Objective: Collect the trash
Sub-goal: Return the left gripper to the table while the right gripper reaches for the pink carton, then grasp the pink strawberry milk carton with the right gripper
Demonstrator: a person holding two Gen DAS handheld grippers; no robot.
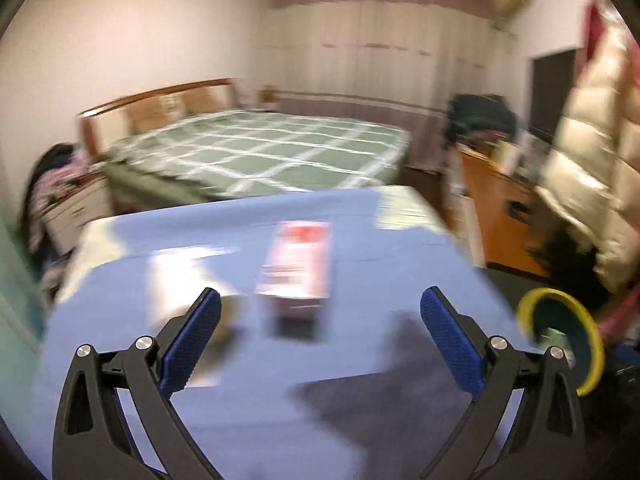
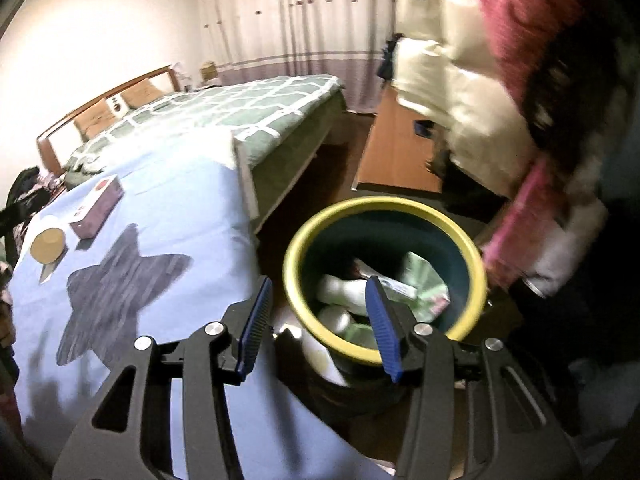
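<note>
Our left gripper [image 1: 320,312] is wide apart and holds nothing; the box [image 1: 296,264] lies on the blue cloth [image 1: 248,420] at the frame centre, just beyond the fingers. Its long axis runs away from us, red end toward the bed. A cup [image 2: 48,245] sits just beside it, so we judge a hurried close could knock the cup or pinch the cloth. Our right gripper [image 2: 318,326], half open and empty, hangs over the bin [image 2: 304,240] at lower centre, which already contains trash.
</note>
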